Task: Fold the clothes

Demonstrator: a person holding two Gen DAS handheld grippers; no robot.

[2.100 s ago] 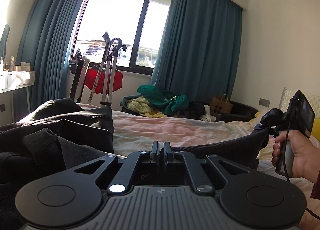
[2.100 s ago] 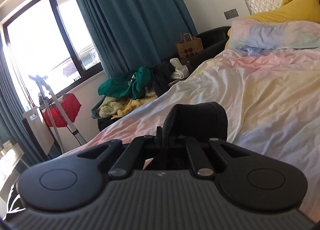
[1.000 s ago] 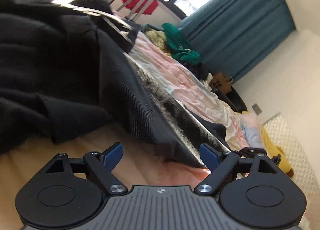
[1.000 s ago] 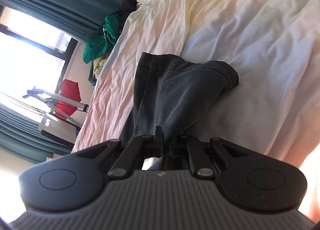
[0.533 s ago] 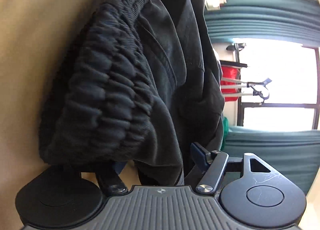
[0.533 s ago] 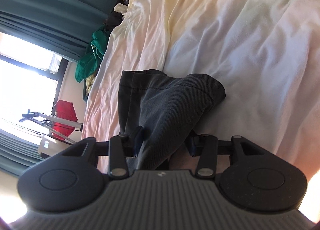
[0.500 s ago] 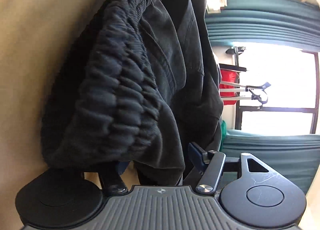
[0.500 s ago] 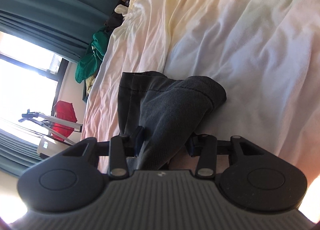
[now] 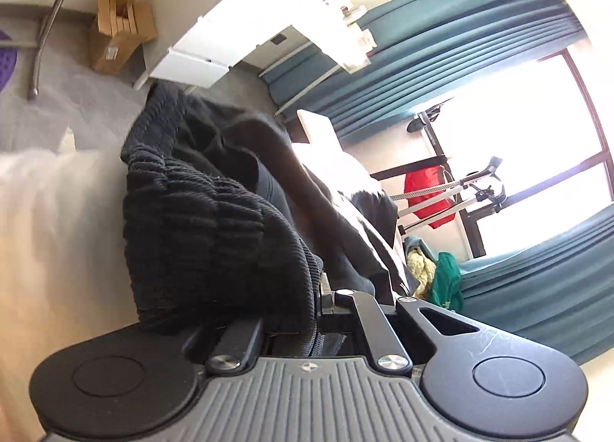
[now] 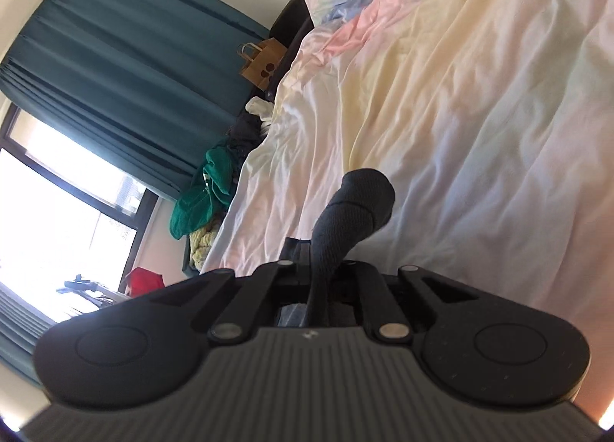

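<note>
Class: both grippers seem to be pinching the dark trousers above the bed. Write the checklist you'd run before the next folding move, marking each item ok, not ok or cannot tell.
1. Left gripper shut on the trousers: ok.
2. Right gripper shut on the trousers: ok.
3. Bed ahead of the right gripper free of other clothes: ok.
4. Cloth smooth at the left grip: not ok, bunched.
5. Trousers taut between the grippers: cannot tell.
6. Legs aligned: cannot tell.
</note>
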